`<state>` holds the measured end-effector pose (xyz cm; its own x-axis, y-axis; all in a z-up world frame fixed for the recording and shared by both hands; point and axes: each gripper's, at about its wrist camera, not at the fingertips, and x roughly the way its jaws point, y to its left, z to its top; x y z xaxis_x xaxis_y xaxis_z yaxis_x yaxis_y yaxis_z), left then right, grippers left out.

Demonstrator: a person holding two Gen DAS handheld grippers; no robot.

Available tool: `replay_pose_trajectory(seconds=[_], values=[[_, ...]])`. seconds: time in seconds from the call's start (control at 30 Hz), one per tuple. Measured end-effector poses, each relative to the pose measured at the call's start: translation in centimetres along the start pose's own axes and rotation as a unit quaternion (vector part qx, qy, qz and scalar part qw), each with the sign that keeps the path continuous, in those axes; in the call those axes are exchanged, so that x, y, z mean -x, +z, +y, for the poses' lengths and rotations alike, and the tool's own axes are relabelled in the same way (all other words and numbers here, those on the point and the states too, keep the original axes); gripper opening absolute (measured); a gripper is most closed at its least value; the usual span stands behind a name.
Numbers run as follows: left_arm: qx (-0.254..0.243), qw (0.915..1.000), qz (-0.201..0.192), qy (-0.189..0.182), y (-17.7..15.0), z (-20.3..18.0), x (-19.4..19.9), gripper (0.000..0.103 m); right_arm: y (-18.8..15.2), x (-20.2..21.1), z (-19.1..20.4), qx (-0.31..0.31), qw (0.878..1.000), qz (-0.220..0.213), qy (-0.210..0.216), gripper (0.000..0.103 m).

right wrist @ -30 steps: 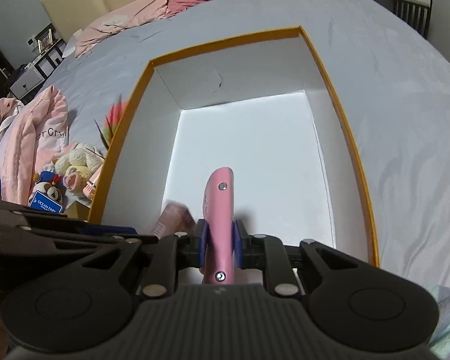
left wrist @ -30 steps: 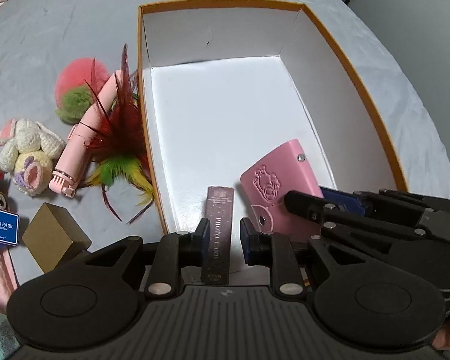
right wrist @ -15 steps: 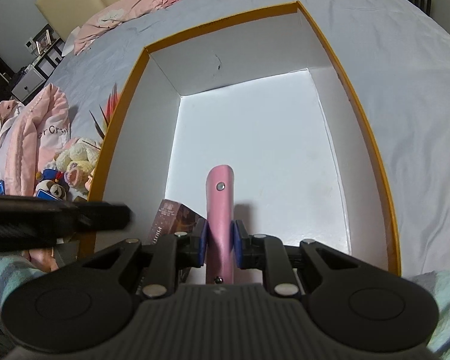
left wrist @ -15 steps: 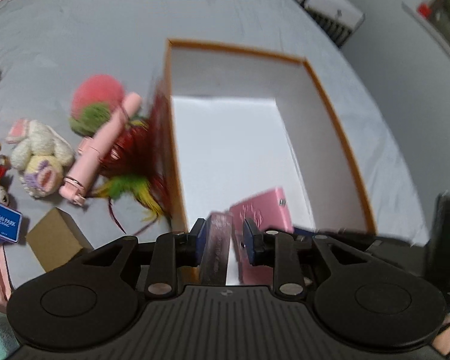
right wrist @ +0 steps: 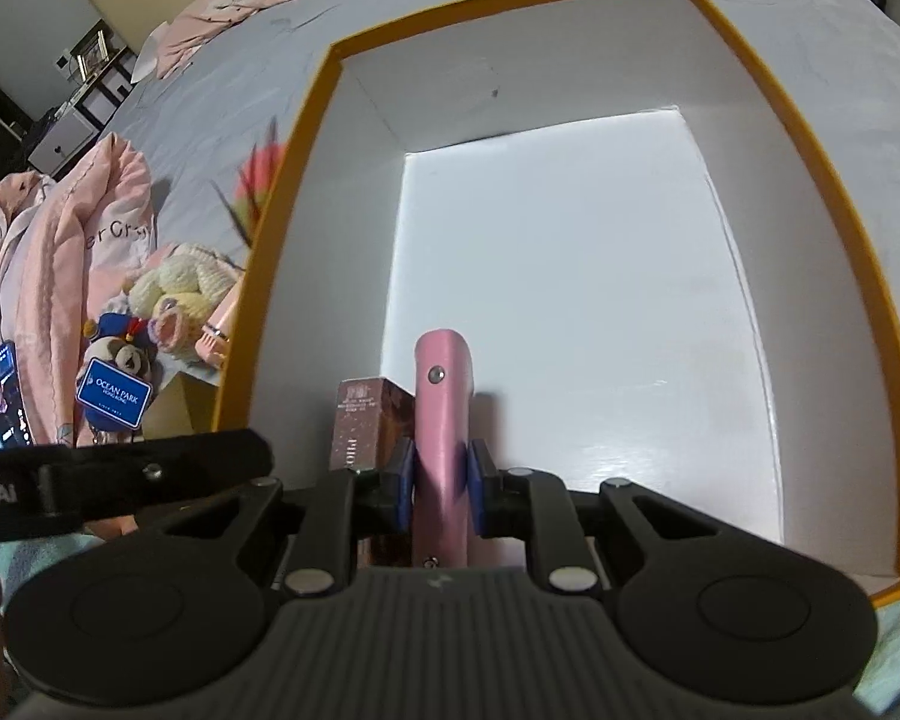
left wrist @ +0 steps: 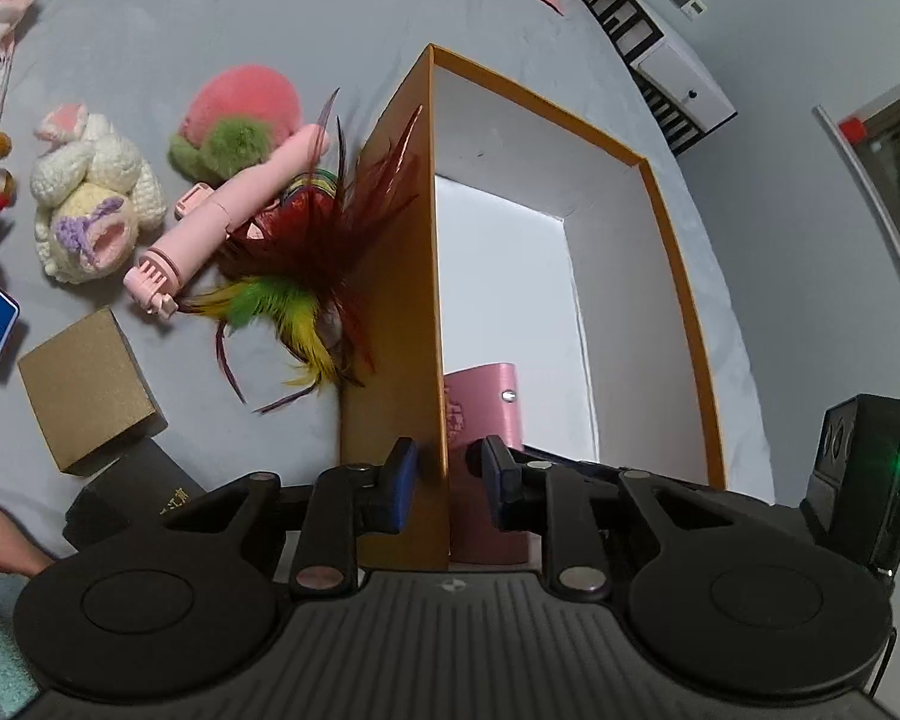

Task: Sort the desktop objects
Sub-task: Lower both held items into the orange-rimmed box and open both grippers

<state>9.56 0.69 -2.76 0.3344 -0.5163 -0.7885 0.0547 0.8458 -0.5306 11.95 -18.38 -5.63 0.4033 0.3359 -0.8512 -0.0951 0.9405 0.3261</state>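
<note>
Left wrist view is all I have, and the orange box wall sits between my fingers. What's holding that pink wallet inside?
Observer: The right gripper is shut on the pink wallet, which stands on edge inside the orange box.
Operator: Is anything in there next to it?
Observer: Yes, a brown card box stands upright right beside the wallet's left side, between it and the box's left wall. Your wall hides it.

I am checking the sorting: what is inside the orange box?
Inside the white-lined orange cardboard box: a pink snap wallet in the right hand-held gripper, a brown card box. Their bases are hidden.
</note>
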Motion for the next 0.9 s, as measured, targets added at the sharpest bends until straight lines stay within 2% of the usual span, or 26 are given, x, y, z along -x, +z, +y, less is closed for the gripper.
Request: replay_pose_trajectory(seconds=[0.2,0.3,0.37,0.4,0.6,0.73,0.83,0.9], values=[[0.011,0.9998,0.003,-0.014,0.1,0.7,0.1,0.025,-0.1,-0.4,2.1,0.028,1.0,0.001,-0.007,0.021],[0.022,0.9994,0.002,-0.026,0.1,1.3,0.4,0.025,-0.1,-0.4,2.1,0.032,0.999,0.002,-0.005,0.025],[0.027,0.9992,-0.004,-0.03,0.2,1.5,0.9,0.025,-0.2,-0.2,2.1,0.033,0.999,0.003,0.003,0.034],[0.028,0.9991,-0.008,-0.031,0.2,1.6,1.2,0.025,-0.3,0.0,2.0,0.035,0.999,0.002,0.009,0.035],[0.036,0.9988,-0.025,-0.024,0.2,2.1,2.8,0.025,-0.9,1.1,2.1,0.032,0.999,-0.009,0.026,0.036],[0.031,0.9991,-0.028,0.0,-0.3,2.2,3.1,0.025,-1.1,1.8,2.4,0.041,0.999,-0.02,0.02,0.033],[0.031,0.999,-0.03,0.014,-0.6,2.6,3.4,0.025,-1.2,1.7,2.6,0.054,0.998,-0.023,0.008,0.021],[0.03,0.9988,-0.031,0.023,-0.7,2.8,3.6,0.025,-1.2,1.5,2.5,0.056,0.998,-0.023,0.004,0.017]])
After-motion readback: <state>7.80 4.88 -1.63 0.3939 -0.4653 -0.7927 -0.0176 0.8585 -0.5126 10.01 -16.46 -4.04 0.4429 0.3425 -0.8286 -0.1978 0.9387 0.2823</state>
